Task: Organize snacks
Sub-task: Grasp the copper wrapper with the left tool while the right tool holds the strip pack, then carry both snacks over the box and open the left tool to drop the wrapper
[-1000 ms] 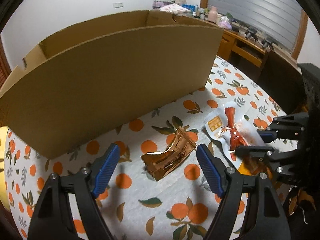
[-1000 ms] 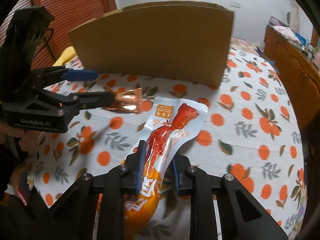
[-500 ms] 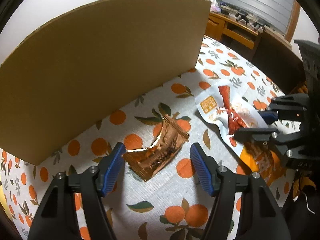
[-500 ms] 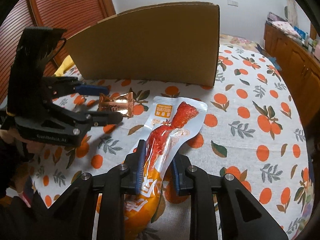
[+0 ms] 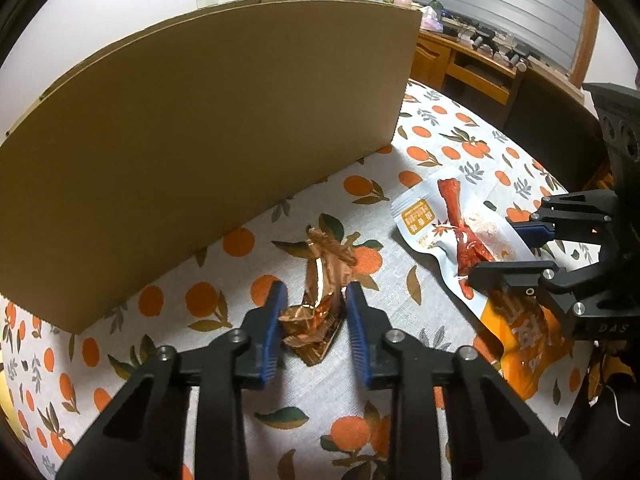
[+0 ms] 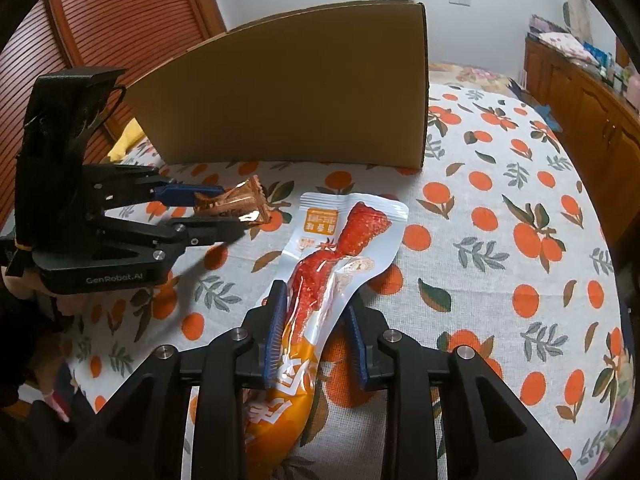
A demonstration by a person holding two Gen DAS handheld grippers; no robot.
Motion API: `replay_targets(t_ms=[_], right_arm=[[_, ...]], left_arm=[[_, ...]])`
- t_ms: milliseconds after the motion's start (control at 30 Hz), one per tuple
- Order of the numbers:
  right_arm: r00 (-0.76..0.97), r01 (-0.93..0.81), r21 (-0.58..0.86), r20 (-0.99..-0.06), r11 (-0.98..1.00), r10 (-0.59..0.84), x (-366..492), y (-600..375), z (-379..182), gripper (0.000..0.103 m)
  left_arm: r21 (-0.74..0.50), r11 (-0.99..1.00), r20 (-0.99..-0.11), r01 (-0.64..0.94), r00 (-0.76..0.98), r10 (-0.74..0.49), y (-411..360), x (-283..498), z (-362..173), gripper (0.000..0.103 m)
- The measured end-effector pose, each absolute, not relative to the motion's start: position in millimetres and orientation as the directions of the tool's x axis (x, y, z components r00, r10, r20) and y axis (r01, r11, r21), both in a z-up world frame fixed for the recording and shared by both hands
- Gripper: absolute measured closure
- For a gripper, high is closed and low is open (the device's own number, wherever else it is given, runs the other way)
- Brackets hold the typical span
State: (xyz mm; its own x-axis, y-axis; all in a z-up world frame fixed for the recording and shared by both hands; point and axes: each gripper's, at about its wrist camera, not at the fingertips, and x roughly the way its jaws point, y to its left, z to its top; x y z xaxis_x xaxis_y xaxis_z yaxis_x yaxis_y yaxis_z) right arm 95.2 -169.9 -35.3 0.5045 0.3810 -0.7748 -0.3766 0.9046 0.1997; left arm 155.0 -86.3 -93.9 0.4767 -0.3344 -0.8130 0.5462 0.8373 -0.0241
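Left tongs (image 5: 314, 306) come first: I see their blue pads (image 5: 273, 320) on either side of the copper foil snack wrapper (image 5: 320, 300), having just been closing in on it. The wrapper's crumpled lower part sits between the pads and looks pinched, with its far end standing up past the fingertips. In my right wrist view the same wrapper (image 6: 236, 206) juts out from the tips of the left tongs (image 6: 230, 212), raised a little off the cloth.

Behind it a large cardboard box (image 5: 192, 148) stands on the counter (image 5: 400, 288), which is covered by a white cloth printed with oranges.

Further right lies the long white-and-orange pouch showing a red meat snack (image 6: 320, 280). It rests on the counter with its white top end pointing toward the box. My right tongs (image 6: 316, 320) straddle its middle and have just been easing apart: the left pad (image 6: 276, 332) touches the pouch's edge, while the right pad stands clear of it, so the grip is released. The pouch's orange bottom end runs back under the tongs.
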Motion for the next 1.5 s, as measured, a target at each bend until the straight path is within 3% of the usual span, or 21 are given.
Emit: replay_targets(t_ms=[133,667,833,1500], right_arm=[[0.502,-0.380,0.196,-0.777,0.904,0.379,98,-168,-35,0.069],[0.514,-0.411,0.126,-0.786,0.903,0.344,98,-154,-37,0.065],[0.529,-0.427,0.093,-0.781,0.900,0.332,95,-150,-36,0.080],[0.597,-0.425,0.089,-0.720,0.901,0.353,86,-157,-2,0.082]], left_arm=[[-0.048,0.851,-0.809,0.523,0.480,-0.341,-80,154,-93,0.085],[-0.070,0.866,-0.775,0.494,0.520,-0.359,-70,144,-76,0.085],[-0.065,0.868,-0.767,0.492,0.532,-0.359,-69,141,-70,0.085],[-0.058,0.872,-0.705,0.485,0.599,-0.380,-69,132,-29,0.085]])
